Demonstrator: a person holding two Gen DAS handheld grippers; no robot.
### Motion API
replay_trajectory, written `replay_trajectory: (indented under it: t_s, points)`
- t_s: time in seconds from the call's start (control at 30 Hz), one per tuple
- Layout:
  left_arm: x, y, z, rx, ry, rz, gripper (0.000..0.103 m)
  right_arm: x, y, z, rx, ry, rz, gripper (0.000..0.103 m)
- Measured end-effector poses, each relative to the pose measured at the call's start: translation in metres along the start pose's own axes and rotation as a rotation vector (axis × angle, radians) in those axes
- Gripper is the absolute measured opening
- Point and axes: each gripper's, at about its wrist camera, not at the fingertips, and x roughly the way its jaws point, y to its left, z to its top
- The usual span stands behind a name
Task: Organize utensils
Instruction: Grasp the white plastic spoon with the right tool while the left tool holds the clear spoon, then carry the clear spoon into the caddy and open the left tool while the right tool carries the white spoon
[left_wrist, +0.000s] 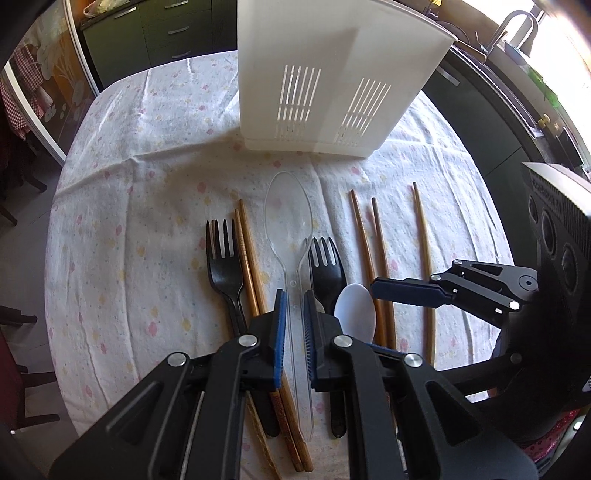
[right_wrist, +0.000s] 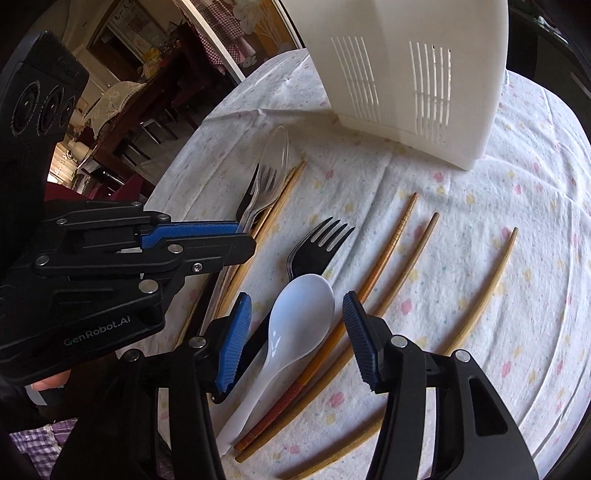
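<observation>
Left gripper (left_wrist: 294, 334): jaws narrowly spread, straddling the handle of the clear plastic spoon (left_wrist: 290, 236); pads close to it, but contact can't be confirmed. Right gripper (right_wrist: 297, 341): jaws wide apart, hovering over the white spoon (right_wrist: 291, 328), nothing pinched.

All utensils lie on the floral tablecloth (left_wrist: 147, 184), on the near side of the white slotted utensil holder (left_wrist: 317, 74), which stands upright.

Relative to the clear spoon, left wrist view:
- left of it: two chopsticks (left_wrist: 249, 258), then a black fork (left_wrist: 223, 258)
- right of it, touching or overlapping: second black fork (left_wrist: 327, 266), then the white spoon's bowl
- further right: three separate chopsticks (left_wrist: 423, 236)

Only in the left wrist view: sink faucet (left_wrist: 517, 26) at top right, green cabinet drawers (left_wrist: 166, 33) behind the holder, right gripper seen from the side.

Only in the right wrist view: the white spoon's full handle, lying against the patterned chopstick (right_wrist: 373, 277); left gripper's side with "GenRobot.AI" lettering; dining room furniture beyond the table.
</observation>
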Motion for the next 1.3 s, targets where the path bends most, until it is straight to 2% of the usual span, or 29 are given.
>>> replay_trajectory:
  t_s: [0.17,0.2,0.23,0.3,0.37,0.43,0.73,0.83,0.93,1.3]
  points:
    - [-0.002,0.003,-0.001,0.001,-0.007,0.007,0.009,0.003,0.014,-0.002,-0.042,0.009,-0.09,0.052]
    - [-0.003,0.003,-0.001,0.002,-0.01,0.008,0.009,0.003,0.015,-0.003,-0.047,0.009,-0.108,0.049]
    - [-0.004,0.004,-0.001,0.001,-0.013,0.009,0.009,0.004,0.017,-0.003,-0.053,0.01,-0.129,0.044]
    - [-0.006,0.005,-0.002,0.004,-0.018,0.009,0.009,0.004,0.017,-0.004,-0.049,-0.004,-0.154,0.022]
    - [-0.008,0.006,-0.002,0.004,-0.023,0.01,0.009,0.001,0.015,-0.004,-0.036,-0.024,-0.157,0.01]
    - [-0.009,0.008,-0.003,0.003,-0.023,0.01,0.009,-0.003,0.013,-0.005,-0.026,-0.042,-0.161,0.004]
    - [-0.013,0.01,-0.004,0.008,-0.028,0.016,0.009,-0.019,0.023,-0.013,-0.052,-0.07,-0.16,0.002]
    - [-0.015,0.008,-0.005,0.018,-0.031,0.017,0.009,-0.02,0.021,-0.012,-0.047,-0.074,-0.13,0.002]
    - [-0.017,0.007,-0.006,0.025,-0.036,0.019,0.009,-0.022,0.021,-0.014,-0.049,-0.071,-0.159,0.002]
    - [-0.019,0.008,-0.005,0.029,-0.038,0.016,0.009,-0.033,0.022,-0.016,-0.043,-0.106,-0.167,0.002]
